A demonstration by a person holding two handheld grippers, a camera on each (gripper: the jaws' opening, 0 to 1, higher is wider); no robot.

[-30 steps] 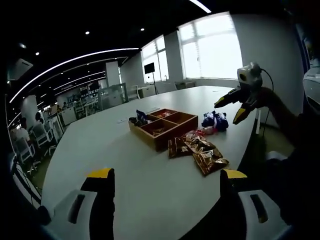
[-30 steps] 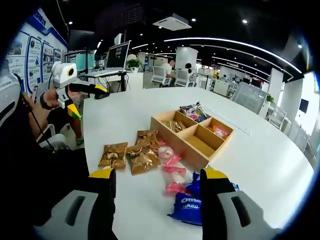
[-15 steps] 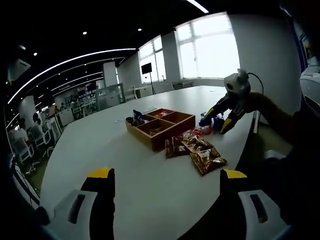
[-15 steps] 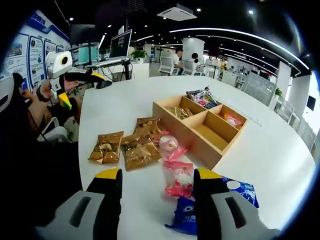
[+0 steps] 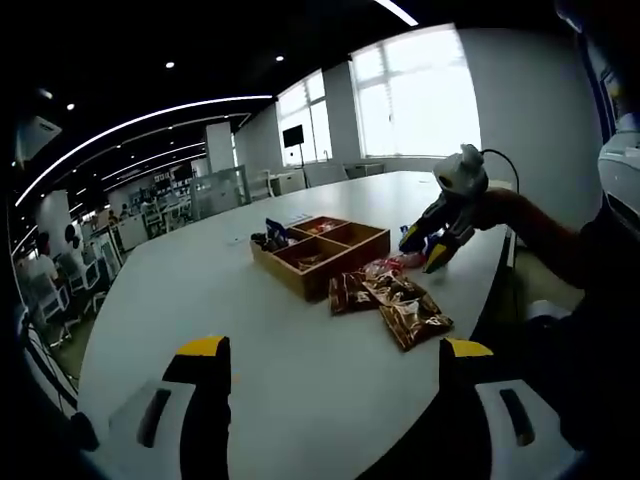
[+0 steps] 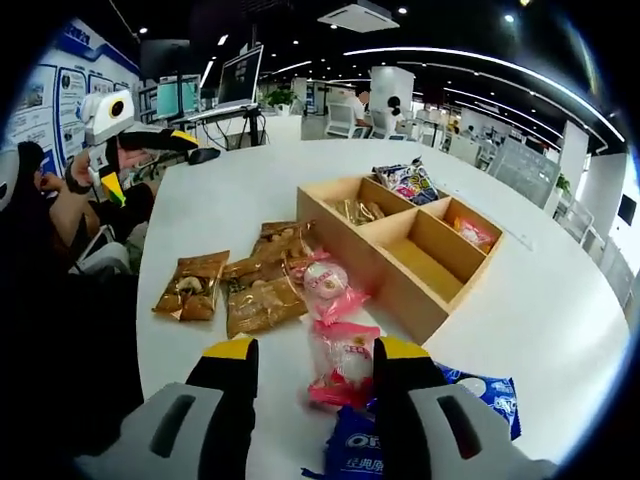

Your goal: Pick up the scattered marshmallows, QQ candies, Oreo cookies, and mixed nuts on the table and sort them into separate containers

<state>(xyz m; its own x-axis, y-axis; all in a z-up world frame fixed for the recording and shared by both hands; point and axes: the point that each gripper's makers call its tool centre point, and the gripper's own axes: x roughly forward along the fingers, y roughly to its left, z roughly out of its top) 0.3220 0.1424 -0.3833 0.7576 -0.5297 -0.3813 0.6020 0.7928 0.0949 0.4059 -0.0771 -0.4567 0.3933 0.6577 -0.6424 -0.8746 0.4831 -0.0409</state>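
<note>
Now the right tongs (image 6: 310,352), spread wide, straddle a pink marshmallow packet (image 6: 342,362) low in the frame on the counter (image 6: 560,300); lower squarely and pinch mid-packet, while the left tongs (image 5: 325,352) idle, unclenched.

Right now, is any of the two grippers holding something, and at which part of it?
Nothing is held. The right gripper stands open around a pink marshmallow packet on the white table. The left gripper is open over bare table.
</note>
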